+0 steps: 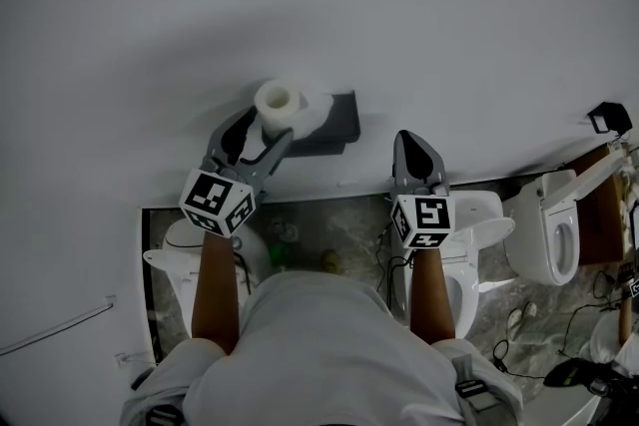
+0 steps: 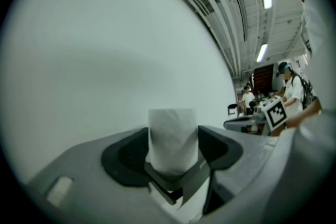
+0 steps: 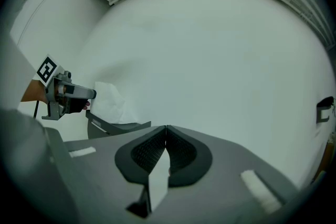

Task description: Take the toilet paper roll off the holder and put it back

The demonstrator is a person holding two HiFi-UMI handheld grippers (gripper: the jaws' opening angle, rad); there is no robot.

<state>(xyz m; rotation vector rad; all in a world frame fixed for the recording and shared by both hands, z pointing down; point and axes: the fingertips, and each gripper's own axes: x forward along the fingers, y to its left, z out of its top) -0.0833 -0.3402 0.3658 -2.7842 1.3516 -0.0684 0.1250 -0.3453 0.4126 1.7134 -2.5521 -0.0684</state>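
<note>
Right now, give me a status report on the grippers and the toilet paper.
Left gripper around roll, grip unclear. Right gripper shut, empty. Roll upright on holder. Nothing blocking.

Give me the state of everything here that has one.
toilet paper roll: upright on the holder, between the jaws of the left gripper.
holder: carrying the roll.
left gripper: jaws apart, either side of the roll.
right gripper: jaws together, empty.
</note>
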